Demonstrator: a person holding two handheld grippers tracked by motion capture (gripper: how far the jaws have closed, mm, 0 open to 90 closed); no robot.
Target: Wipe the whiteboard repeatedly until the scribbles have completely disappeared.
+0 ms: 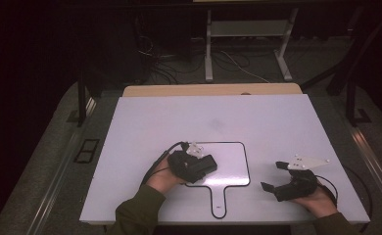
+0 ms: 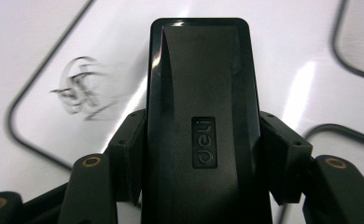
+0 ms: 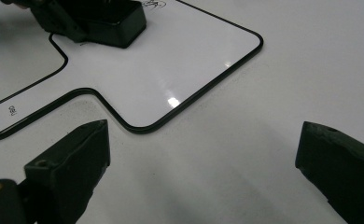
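Left tongs (image 1: 206, 164) clamped on a black Deli whiteboard eraser (image 2: 201, 116), jaws pressing its two long sides. Eraser sits on the small handled whiteboard (image 1: 233, 169), near that board's left part; a smudged ink scribble (image 2: 80, 93) is just beside the eraser. Whiteboard lies flat on the white table (image 1: 179, 117), handle toward the person. Right tongs (image 1: 275, 175) spread wide, holding nothing, hovering low over bare table right of the whiteboard, well apart from the eraser.

Eraser (image 2: 199, 116) on whiteboard (image 1: 233, 166), atop table (image 1: 277, 122); scribble (image 2: 80, 88) beside eraser.
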